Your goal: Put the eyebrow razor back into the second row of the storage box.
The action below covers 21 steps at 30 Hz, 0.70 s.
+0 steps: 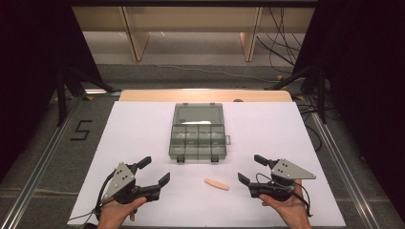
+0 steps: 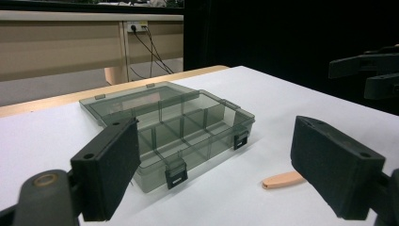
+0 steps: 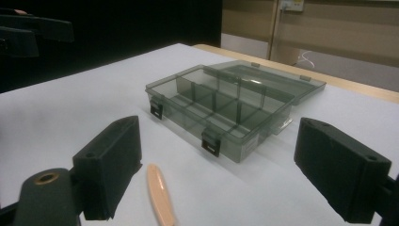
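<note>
High view: left gripper [image 1: 154, 170] and right gripper [image 1: 249, 168] both wide open, empty; flat peach-coloured oblong stick [image 1: 217, 184] between them, its near end cut off in the right gripper view; open smoky translucent plastic compartment box [image 1: 197, 131] beyond.

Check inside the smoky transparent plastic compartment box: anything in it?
The smoky transparent plastic compartment box lies open with bare dividers and no parts in its cells. Something white shows through the lid; what it is cannot be told.

Even overhead light on the white table sheet [image 1: 143, 138], dark surroundings, soft faint shadows, slightly grainy claw views.
</note>
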Motion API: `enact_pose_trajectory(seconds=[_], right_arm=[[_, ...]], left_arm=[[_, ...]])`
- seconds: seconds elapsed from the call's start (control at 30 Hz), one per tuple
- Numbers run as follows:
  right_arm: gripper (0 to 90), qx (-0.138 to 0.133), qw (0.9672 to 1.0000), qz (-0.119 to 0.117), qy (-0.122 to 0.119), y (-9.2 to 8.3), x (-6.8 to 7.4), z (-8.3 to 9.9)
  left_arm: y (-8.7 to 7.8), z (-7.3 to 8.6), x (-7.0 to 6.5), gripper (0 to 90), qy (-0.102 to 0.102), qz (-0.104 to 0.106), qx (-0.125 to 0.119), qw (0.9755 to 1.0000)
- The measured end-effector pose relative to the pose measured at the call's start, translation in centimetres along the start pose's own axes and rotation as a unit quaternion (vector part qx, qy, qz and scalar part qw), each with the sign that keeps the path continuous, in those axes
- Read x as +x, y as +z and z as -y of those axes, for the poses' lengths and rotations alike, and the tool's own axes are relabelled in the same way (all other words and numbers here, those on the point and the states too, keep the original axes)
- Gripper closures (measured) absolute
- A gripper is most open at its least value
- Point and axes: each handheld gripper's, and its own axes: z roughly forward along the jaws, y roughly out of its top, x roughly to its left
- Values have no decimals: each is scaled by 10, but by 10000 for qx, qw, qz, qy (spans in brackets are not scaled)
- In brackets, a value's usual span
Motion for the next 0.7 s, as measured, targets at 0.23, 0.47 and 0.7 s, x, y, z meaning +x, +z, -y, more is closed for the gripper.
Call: enact_pose_trajectory(seconds=[0.23, 0.47, 0.7], right_arm=[[200, 172, 9997, -185, -74, 2, 2, -2], [208, 410, 9983, -321, -268, 7, 6, -7], [212, 654, 9961, -441, -397, 18, 8, -9]], left_arm=[[0, 0, 0, 159, 29, -29, 55, 10000], [0, 0, 0, 159, 46, -27, 77, 10000], [0, 0, 0, 159, 49, -30, 86, 9999]])
